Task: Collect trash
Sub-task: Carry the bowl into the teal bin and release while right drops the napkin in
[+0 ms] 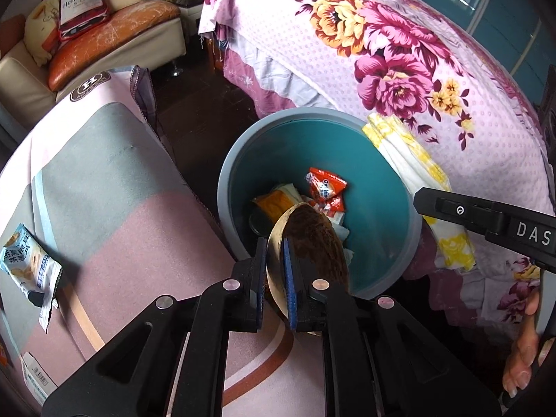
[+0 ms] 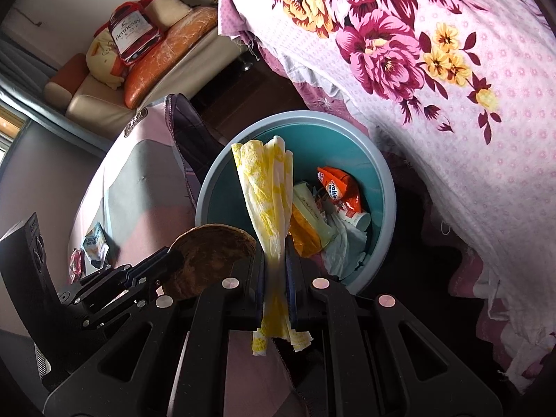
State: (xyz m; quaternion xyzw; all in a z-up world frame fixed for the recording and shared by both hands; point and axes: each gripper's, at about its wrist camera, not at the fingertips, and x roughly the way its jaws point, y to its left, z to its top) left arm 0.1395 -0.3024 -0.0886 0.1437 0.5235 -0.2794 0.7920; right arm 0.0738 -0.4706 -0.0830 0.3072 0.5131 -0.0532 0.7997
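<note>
Clearly the brown, hard coconut-shell half is stiff and curved, best pinched across its rim, as the left gripper does at centre frame above the teal round plastic bin. The right gripper pinches a soft, light yellow-and-white paper napkin over that bin.

Black plastic two-finger tools, blue pads, silver rivets.
Left tool: blue pad; right tool: white "DAS" lettering on its arm; bare hand.
</note>
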